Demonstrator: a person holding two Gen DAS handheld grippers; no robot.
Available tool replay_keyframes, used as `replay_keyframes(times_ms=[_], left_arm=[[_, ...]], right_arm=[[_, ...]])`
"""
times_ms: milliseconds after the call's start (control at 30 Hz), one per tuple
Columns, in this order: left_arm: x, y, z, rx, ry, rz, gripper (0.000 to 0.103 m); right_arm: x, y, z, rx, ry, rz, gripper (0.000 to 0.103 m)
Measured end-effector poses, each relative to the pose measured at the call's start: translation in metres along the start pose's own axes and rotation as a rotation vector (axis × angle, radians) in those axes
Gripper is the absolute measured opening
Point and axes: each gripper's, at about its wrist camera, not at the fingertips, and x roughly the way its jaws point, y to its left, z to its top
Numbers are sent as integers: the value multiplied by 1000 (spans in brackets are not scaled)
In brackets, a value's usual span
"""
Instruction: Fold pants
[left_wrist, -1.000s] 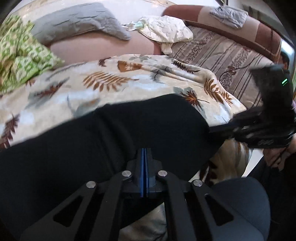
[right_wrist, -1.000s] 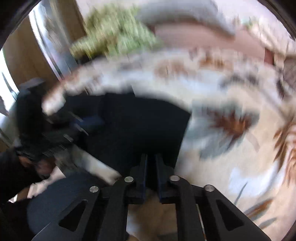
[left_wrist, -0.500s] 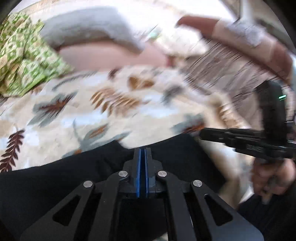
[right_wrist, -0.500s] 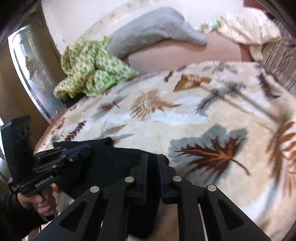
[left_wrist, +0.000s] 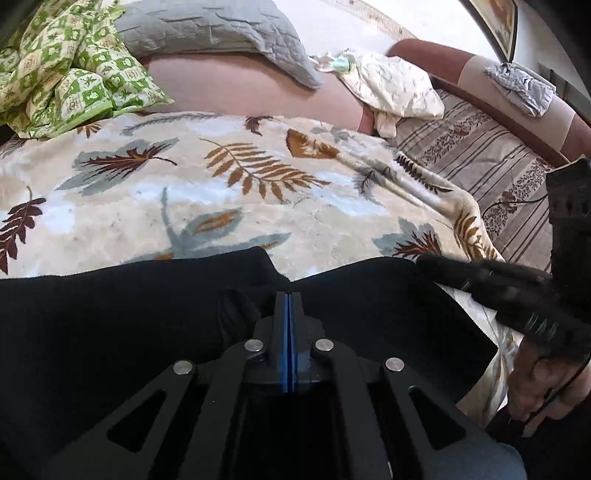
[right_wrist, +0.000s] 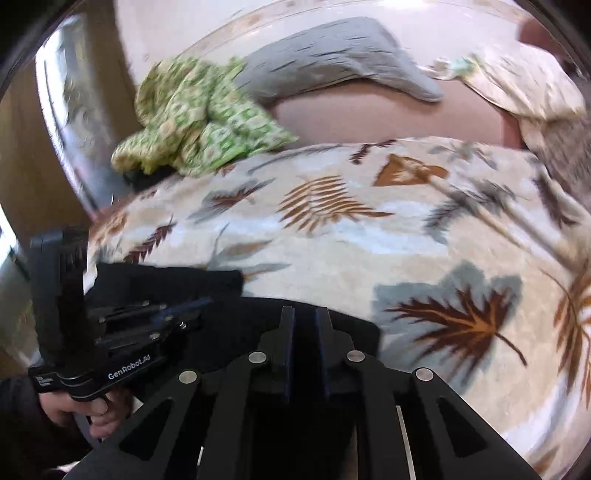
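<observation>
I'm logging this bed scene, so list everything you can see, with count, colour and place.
pants: one, black, near edge of leaf blanket
leaf blanket: one, cream with brown and grey leaves, over the bed
green cloth: one, green checked, crumpled far left
grey quilt: one, at the back
cream cloth: one, back right
striped sheet: one, brown striped, right
left gripper: shut on pants
right gripper: narrow gap, over pants

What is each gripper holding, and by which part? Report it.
Left gripper is shut over the black pants near their far edge; a pinch of cloth cannot be confirmed. Right gripper is open above the pants, holding nothing.
</observation>
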Motion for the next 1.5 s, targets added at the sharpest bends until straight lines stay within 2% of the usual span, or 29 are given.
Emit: replay_keyframes(times_ms=[33, 67, 233, 333, 433, 567, 900, 1133, 1300, 1500], left_arm=[[0, 0, -1, -2, -5, 2, 1], [0, 0, -1, -2, -12, 5, 1], [-3, -4, -6, 22, -59, 25, 1], [-2, -3, -7, 23, -69, 23, 2], [0, -2, -7, 22, -70, 18, 1], [0, -3, -7, 31, -68, 29, 2], [-1, -5, -8, 36, -87, 38, 2], [-1, -4, -9, 32, -89, 33, 1], [-2, -4, -9, 30, -90, 32, 1], [-2, -4, -9, 23, -85, 28, 1]], right_arm=[[14, 3, -5, -13, 75, -24, 13], [21, 5, -10, -20, 86, -42, 14], [15, 4, -7, 9, 65, -29, 14], [-5, -3, -8, 28, 15, -41, 15], [1, -7, -17, 12, 80, -33, 18], [2, -6, -16, 26, 80, -39, 20], [3, 8, -16, -47, 102, -98, 22], [-1, 3, -19, -22, 73, -68, 25], [-2, 7, -20, -22, 57, -50, 40], [-2, 10, -22, -43, 40, -52, 44]])
